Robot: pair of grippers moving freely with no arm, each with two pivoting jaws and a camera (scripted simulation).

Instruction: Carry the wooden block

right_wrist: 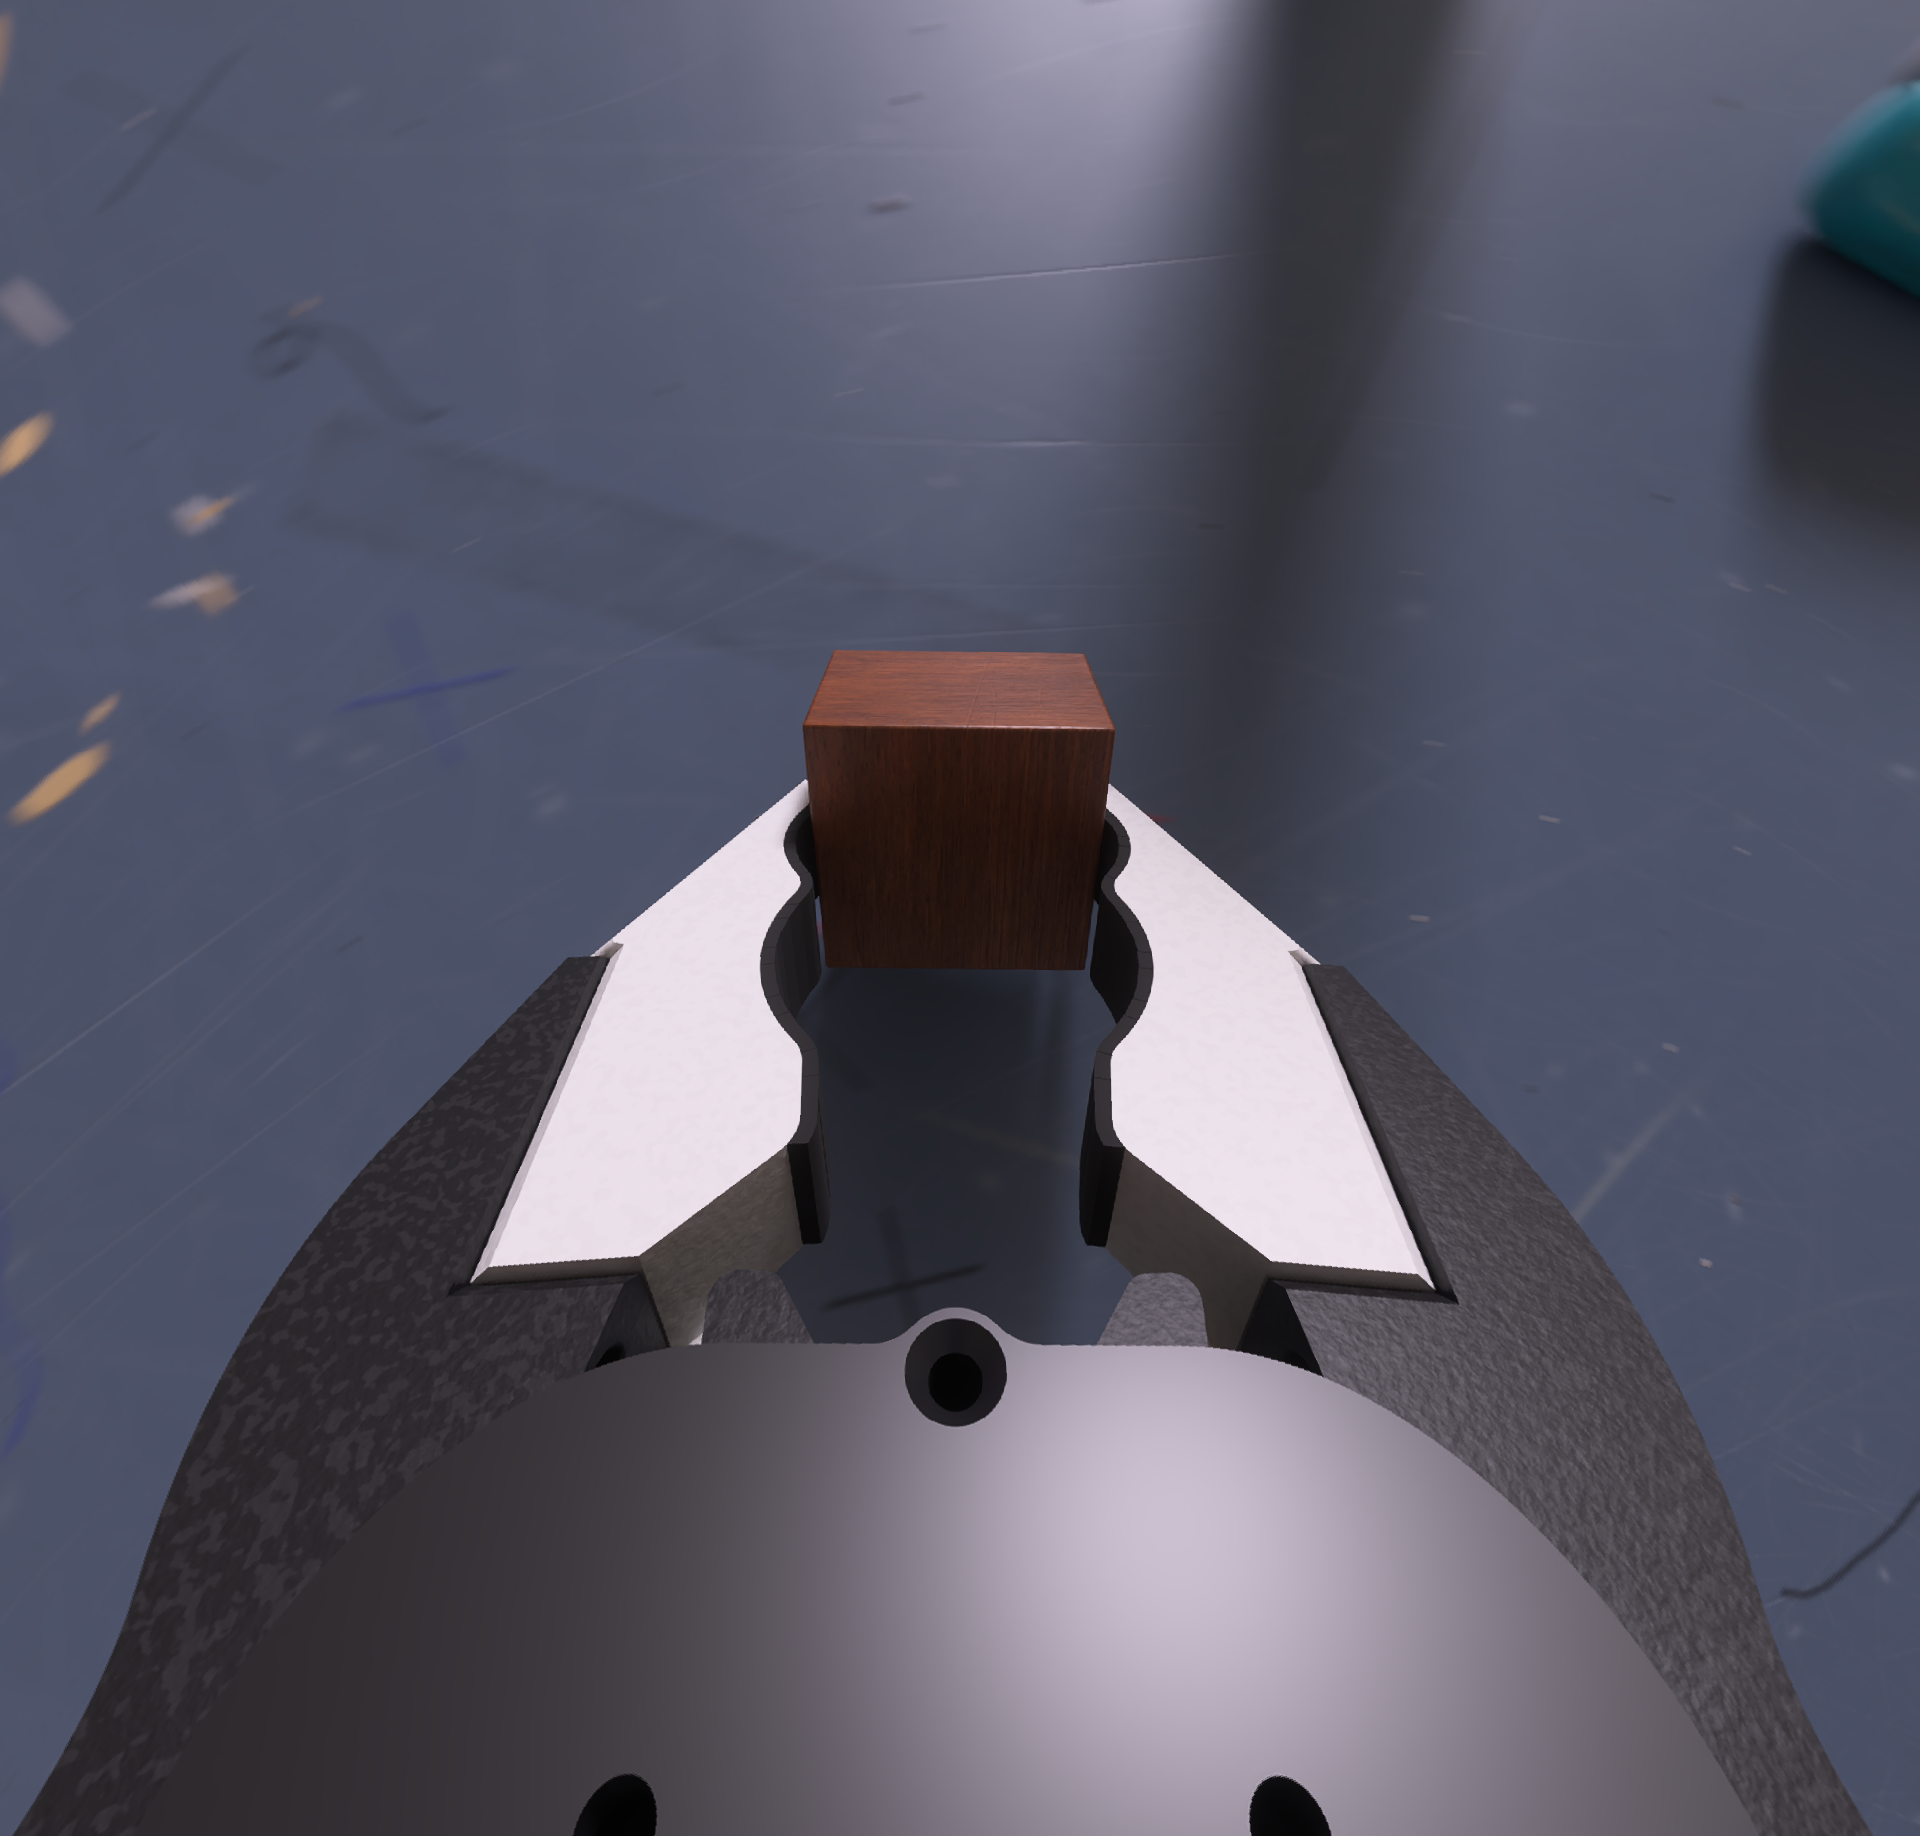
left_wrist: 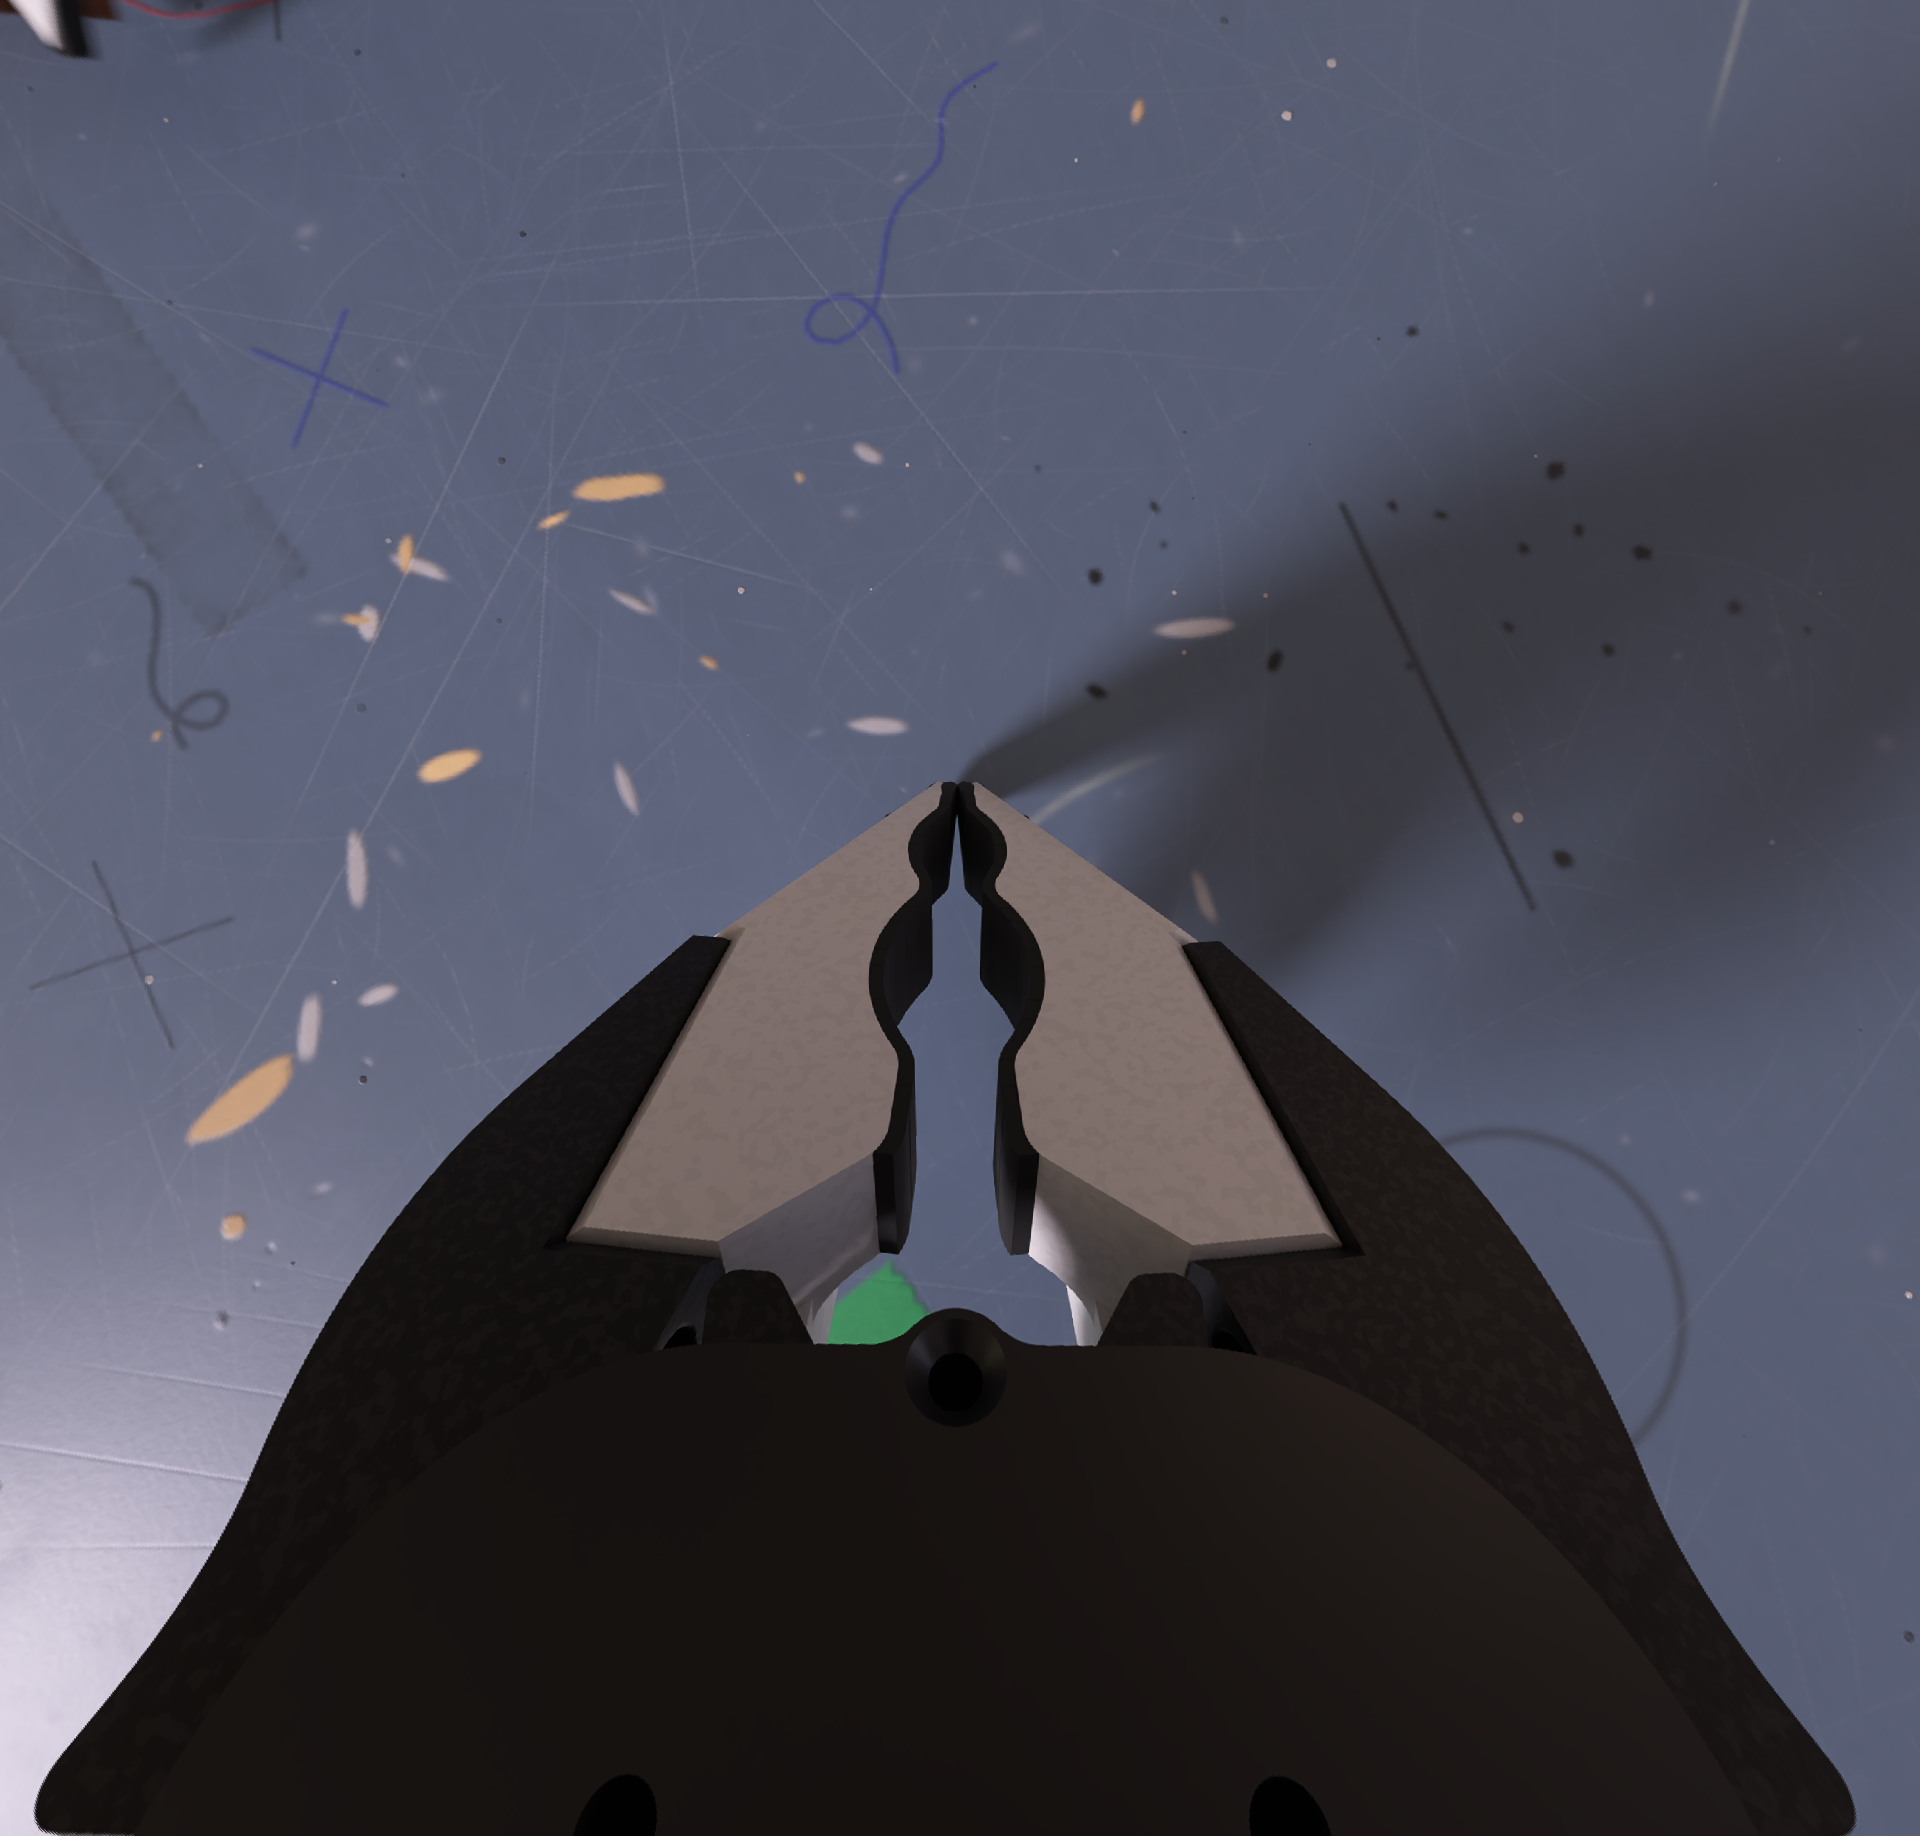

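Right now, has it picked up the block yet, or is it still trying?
Picked up, it seems: the right gripper is shut on the block, which looks clear of the table, with shadow under it. In hand: carrying it. Left: setting it down; where isn't shown. The left gripper is shut and empty.

One wooden block (right_wrist: 956, 830) is sitting between the fingertips of the right gripper (right_wrist: 956, 799), and one teal object (right_wrist: 1870, 197) is showing at two o'clock. Two grippers are showing in all, counting the left gripper (left_wrist: 956, 794), with one green object (left_wrist: 873, 1313) peeking at six o'clock beneath it.
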